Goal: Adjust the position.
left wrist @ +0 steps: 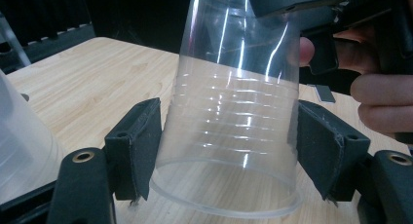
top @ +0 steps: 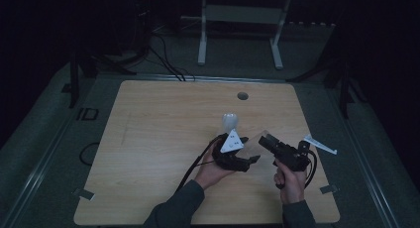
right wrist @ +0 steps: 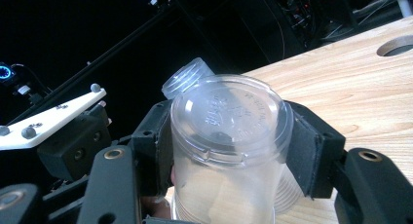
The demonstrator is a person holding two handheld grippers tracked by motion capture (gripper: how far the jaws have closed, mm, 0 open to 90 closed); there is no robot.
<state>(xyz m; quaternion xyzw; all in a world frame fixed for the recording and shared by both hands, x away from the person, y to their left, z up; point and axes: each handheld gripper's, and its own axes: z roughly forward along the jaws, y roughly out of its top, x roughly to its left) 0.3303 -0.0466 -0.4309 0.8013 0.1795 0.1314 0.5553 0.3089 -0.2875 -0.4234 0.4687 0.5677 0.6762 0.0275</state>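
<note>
The clear plastic cup hangs above the wooden bench, held between both grippers near the bench's front right part. The left gripper has its jaws around the cup near the rim end, the pads at or just beside the ribbed wall; whether they press I cannot tell. The right gripper pinches the cup at its closed base end. A second clear cup stands upside down just behind the left gripper.

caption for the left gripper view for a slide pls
Left gripper closing its jaws around a clear plastic cup above the wooden table, with the right gripper holding the cup's far end.
</note>
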